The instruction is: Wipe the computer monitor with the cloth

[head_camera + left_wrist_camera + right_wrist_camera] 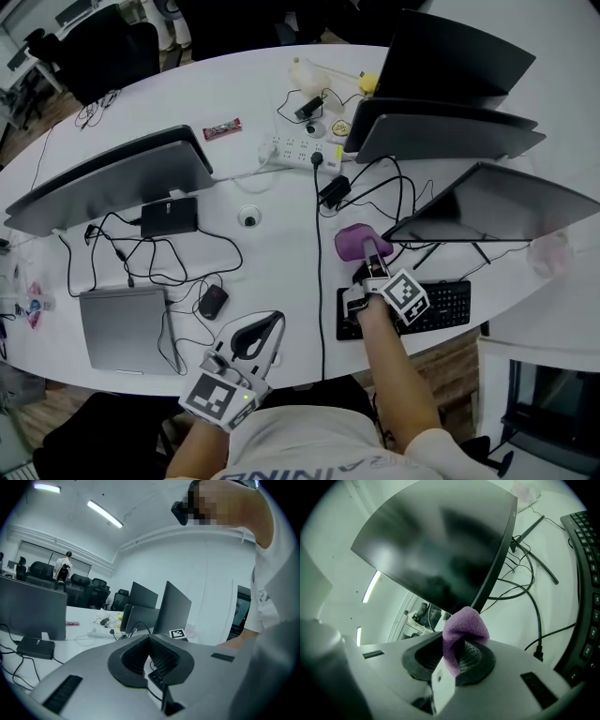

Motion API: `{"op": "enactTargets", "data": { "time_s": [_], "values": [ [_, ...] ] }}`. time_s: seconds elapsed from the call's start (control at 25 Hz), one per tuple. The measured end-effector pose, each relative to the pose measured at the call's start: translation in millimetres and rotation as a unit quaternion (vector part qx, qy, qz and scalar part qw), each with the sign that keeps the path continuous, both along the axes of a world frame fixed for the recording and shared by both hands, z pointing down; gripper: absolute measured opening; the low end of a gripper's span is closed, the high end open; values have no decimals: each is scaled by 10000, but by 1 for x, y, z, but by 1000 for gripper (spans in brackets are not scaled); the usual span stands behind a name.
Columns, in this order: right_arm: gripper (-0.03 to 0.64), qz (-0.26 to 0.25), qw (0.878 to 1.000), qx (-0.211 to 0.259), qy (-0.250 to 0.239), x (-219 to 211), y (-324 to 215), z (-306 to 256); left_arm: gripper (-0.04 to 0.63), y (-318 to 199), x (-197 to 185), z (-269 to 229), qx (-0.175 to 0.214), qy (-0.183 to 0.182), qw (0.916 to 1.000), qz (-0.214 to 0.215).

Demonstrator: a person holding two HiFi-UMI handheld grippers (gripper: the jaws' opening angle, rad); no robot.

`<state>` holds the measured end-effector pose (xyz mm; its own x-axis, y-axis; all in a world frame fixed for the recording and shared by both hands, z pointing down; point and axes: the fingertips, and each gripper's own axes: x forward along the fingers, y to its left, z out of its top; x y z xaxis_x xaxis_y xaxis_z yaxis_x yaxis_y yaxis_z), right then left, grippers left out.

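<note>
Plainly, the small purple terry cloth (464, 630) is pinched in the right gripper (371, 251), whose jaws are closed on a fold of it so that a rounded wad sticks out past the tips. It sits just off the lower left corner of the dark, glossy flat computer monitor (497, 206) on the right side of the white oval desk (272, 253). Whether the cloth touches the screen yet cannot be told.

The step in hand looks like bringing the cloth onto the screen to begin wiping. To do it well, only the soft wad should meet the glass, never the hard jaw tips. The gripper should tilt so the cloth lies flat against the slanted panel. Light, overlapping strokes across from this corner seem best, since the monitor stands on thin legs and could rock under a hard push. The black cables (520, 597) beside the stand and the black keyboard (441, 305) under the forearm are things to keep clear of.

The left gripper (267, 328) hangs back near the person's body, jaws together with nothing between them.

As for containers, none is clearly in view. A pale plastic bag-like thing (314, 73) lies at the far edge of the desk, and what is in it cannot be made out.
</note>
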<state>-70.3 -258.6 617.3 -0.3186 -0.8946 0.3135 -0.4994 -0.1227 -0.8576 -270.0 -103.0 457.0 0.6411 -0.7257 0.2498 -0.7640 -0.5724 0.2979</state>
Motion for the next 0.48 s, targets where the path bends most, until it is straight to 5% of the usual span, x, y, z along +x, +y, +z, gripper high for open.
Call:
{"op": "enactTargets", "data": {
  "time_s": [0.48],
  "values": [
    [63, 328, 9965, 709, 285, 2, -3, -49, 5, 7, -9, -11, 116, 27, 9999, 94]
  ]
}}
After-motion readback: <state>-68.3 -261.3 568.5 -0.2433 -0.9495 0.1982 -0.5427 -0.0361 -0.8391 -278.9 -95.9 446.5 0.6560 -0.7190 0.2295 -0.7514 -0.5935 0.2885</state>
